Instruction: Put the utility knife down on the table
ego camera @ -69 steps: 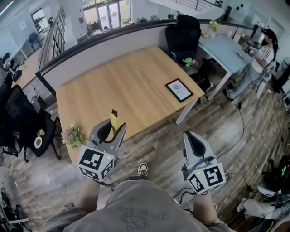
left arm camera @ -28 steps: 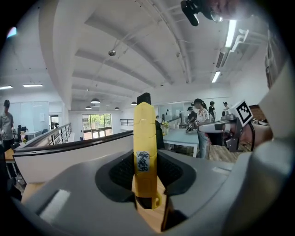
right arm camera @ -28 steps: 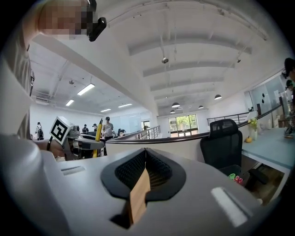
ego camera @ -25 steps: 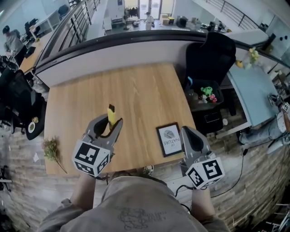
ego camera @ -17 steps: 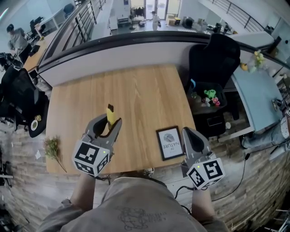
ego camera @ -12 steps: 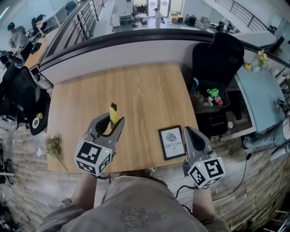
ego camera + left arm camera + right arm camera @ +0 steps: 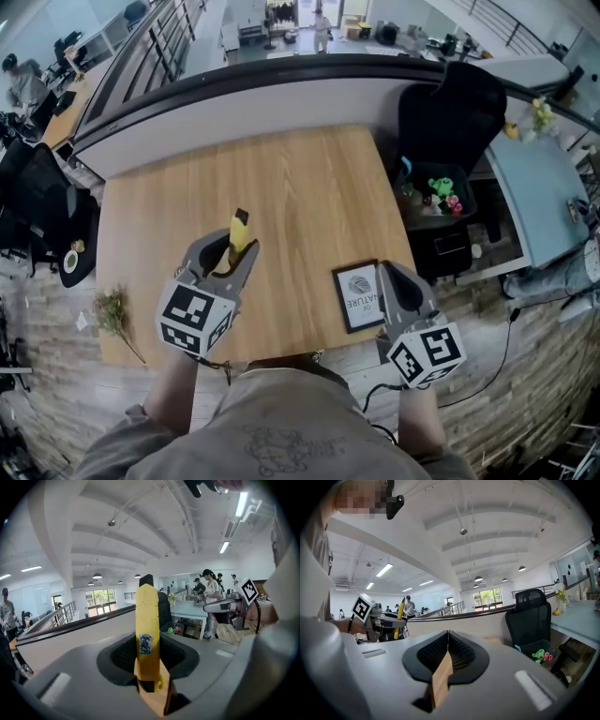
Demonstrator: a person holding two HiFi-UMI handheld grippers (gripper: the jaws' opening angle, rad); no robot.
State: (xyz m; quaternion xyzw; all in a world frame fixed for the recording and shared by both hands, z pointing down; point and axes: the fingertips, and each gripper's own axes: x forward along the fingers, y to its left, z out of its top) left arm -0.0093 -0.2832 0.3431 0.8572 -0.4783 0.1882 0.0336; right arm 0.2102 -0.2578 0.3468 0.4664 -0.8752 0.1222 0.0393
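A yellow utility knife (image 7: 239, 235) with a black tip stands upright between the jaws of my left gripper (image 7: 228, 255), above the near left part of the wooden table (image 7: 281, 178). In the left gripper view the knife (image 7: 147, 634) rises straight up from the closed jaws, a small label on its handle. My right gripper (image 7: 392, 281) hangs over the table's near right edge with its jaws closed together and nothing in them. From the right gripper view, the knife (image 7: 399, 616) and left gripper show at the left.
A black-framed picture (image 7: 357, 295) lies flat on the table's near right corner, just left of my right gripper. A black office chair (image 7: 450, 108) with a bin of toys stands off the right edge. Dried flowers (image 7: 114, 311) lie on the floor at left. A curved partition backs the table.
Both grippers have edged forward and slightly down over the table's near edge, the knife still upright in the left one. The right gripper now sits closer beside the framed picture.
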